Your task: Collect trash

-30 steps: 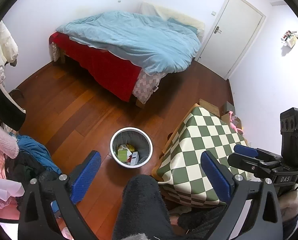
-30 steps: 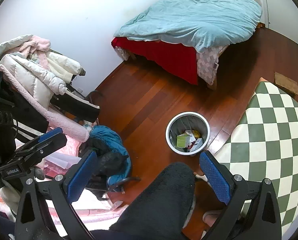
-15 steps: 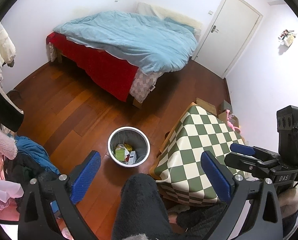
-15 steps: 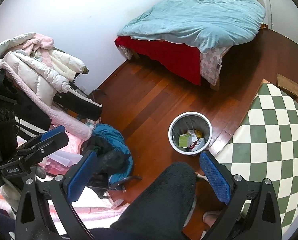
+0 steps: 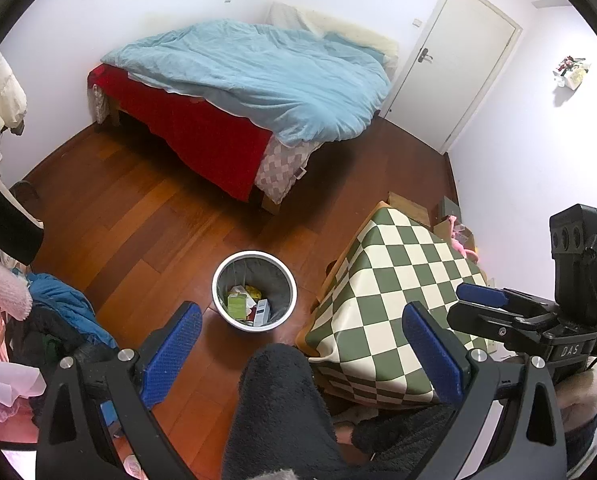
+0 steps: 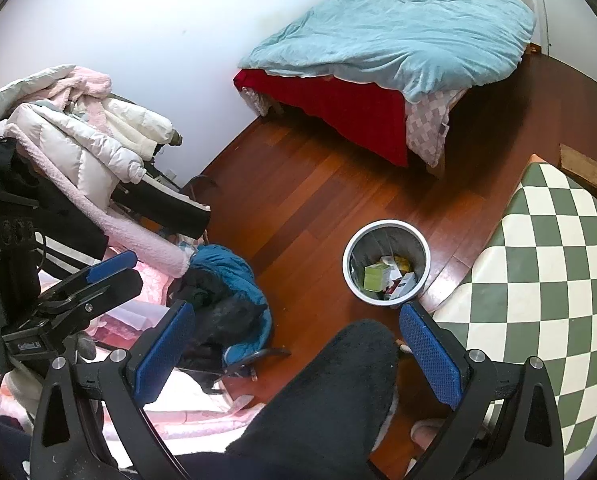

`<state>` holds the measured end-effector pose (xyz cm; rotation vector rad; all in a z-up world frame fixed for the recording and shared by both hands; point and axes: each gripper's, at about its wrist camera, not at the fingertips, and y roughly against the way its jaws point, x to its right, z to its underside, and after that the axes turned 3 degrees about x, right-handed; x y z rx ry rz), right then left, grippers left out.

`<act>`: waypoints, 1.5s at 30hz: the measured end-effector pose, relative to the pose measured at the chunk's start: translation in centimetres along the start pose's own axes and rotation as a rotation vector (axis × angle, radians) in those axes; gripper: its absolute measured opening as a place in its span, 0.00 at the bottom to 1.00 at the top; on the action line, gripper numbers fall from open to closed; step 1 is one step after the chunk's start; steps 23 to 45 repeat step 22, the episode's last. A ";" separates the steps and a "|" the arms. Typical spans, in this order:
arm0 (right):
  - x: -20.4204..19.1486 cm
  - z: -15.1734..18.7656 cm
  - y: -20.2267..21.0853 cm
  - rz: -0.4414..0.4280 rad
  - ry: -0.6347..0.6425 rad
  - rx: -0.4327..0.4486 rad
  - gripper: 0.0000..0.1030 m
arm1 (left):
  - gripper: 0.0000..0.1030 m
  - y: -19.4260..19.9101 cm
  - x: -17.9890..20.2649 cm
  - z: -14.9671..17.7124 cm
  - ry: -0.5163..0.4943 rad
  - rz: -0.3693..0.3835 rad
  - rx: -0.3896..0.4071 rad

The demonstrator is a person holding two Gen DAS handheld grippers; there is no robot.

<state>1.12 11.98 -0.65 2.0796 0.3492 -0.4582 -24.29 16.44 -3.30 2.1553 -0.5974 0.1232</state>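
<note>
A round metal trash bin (image 5: 254, 254) with a grey liner stands on the wooden floor, also in the right wrist view (image 6: 386, 223). Inside lie a green box (image 5: 237, 305) (image 6: 374, 276), a white and red carton (image 5: 261, 312) (image 6: 404, 284) and some yellow wrapper. My left gripper (image 5: 298, 316) hangs open high above the floor, nothing between its blue pads. My right gripper (image 6: 296, 314) is open and empty too. Each gripper shows from the side in the other's view: the right one (image 5: 482, 300), the left one (image 6: 110, 268).
A person's knee in dark fleece (image 5: 282, 408) (image 6: 330, 400) fills the lower middle. A table with a green checked cloth (image 5: 398, 280) (image 6: 558, 260) stands right of the bin. Beyond are a bed (image 5: 258, 80), a door (image 5: 458, 60), piled coats (image 6: 78, 140) and a blue jacket (image 6: 226, 272).
Both views have drifted a little: the bin slid slightly left in the left wrist view and slightly right in the right wrist view. Both grippers stayed open and empty.
</note>
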 end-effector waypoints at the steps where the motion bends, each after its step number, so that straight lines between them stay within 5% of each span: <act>1: 0.0 0.1 0.0 -0.002 0.001 0.000 1.00 | 0.99 0.0 0.0 0.0 0.000 0.000 -0.001; 45: -0.9 0.5 0.5 -0.021 0.010 -0.005 1.00 | 0.99 0.3 -0.3 0.4 0.002 0.009 0.011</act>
